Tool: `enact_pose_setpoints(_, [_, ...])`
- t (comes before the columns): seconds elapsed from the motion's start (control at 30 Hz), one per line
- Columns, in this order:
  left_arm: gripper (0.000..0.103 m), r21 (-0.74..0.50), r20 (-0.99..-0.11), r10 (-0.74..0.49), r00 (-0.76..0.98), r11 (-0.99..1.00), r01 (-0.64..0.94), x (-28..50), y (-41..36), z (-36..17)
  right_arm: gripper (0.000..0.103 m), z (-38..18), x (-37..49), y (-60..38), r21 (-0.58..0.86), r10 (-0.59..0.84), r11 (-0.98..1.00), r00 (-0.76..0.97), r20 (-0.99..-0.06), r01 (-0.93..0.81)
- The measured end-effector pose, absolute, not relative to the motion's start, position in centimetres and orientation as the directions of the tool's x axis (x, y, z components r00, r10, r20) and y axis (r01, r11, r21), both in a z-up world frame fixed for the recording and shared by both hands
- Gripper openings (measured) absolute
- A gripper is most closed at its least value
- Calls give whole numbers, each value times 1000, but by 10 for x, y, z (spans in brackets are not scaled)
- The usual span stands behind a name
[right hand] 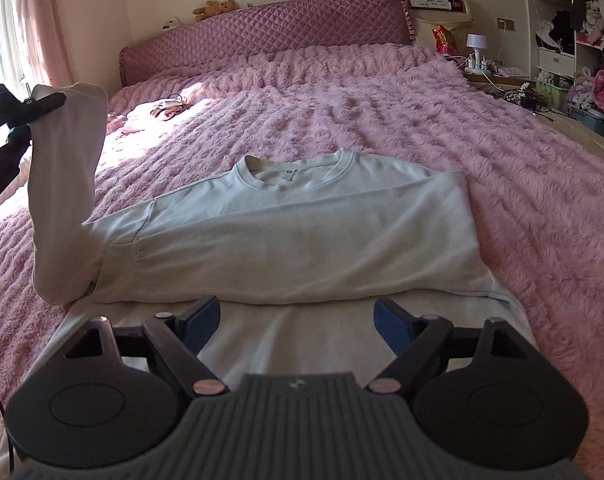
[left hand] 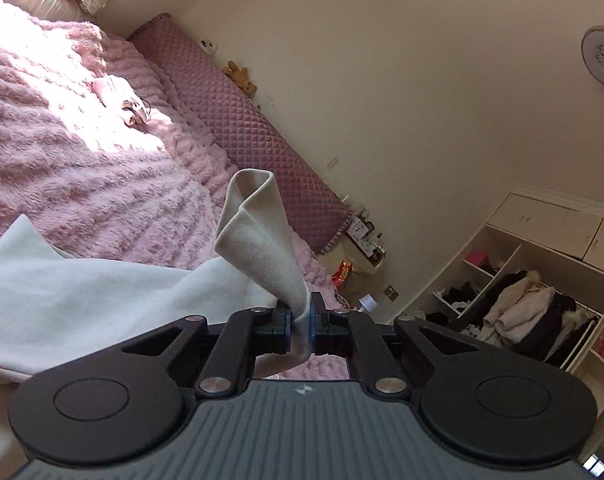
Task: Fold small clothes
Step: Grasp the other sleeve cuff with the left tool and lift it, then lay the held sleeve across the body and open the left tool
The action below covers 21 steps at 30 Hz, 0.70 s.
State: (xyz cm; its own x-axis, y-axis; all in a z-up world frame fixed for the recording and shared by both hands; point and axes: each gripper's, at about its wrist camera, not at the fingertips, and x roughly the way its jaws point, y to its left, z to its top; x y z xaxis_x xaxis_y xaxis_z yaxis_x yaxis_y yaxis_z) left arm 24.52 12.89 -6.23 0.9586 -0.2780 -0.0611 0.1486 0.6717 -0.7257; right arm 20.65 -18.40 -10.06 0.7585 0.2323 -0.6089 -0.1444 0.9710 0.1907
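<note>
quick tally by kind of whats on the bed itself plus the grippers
White sweatshirt: 1
Small pink clothes pile: 1
Pink blanket: 1
Grippers: 2, left gripper shut on the sweatshirt's cuff, right gripper open
Total: 5

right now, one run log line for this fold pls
step: folding left sleeve | left gripper: shut on sleeve cuff, lifted | right gripper: open, empty, over sweatshirt | surface: pink blanket

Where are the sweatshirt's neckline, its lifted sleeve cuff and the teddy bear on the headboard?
neckline (right hand: 297, 174): right wrist view, front of the ribbed collar.
sleeve cuff (left hand: 257, 216): left wrist view, ribbed end above the left tongs.
teddy bear (right hand: 215, 8): right wrist view, its body.
</note>
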Motion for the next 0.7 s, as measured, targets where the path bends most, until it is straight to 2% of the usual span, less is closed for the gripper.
enact_pose_setpoints(0.17, [8, -700, -137, -398, 907, 687, 196, 269, 63, -96, 80, -112, 202, -228, 224, 202, 972, 763, -614, -77])
enact_pose_setpoints(0.27, [8, -664, -236, -451, 861, 721, 196, 284, 23, -121, 80, -121, 200, -249, 243, 187, 969, 759, -624, -40])
enact_pose_setpoints(0.53, [9, -508, -450, -489, 747, 828, 236, 295, -41, -169, 80, -142, 194, -291, 265, 146, 963, 746, -650, 42])
enact_pose_setpoints(0.57, [13, -492, -476, -490, 731, 837, 241, 295, -48, -171, 80, -143, 194, -293, 265, 142, 963, 746, -651, 47])
enact_pose_setpoints(0.67, [37, -454, -523, -501, 689, 848, 272, 297, -58, -170, 80, -144, 196, -299, 264, 131, 962, 745, -653, 62])
enact_pose_setpoints(0.7, [39, -416, -536, -494, 685, 860, 296, 293, -63, -162, 80, -143, 198, -300, 269, 131, 961, 747, -652, 67])
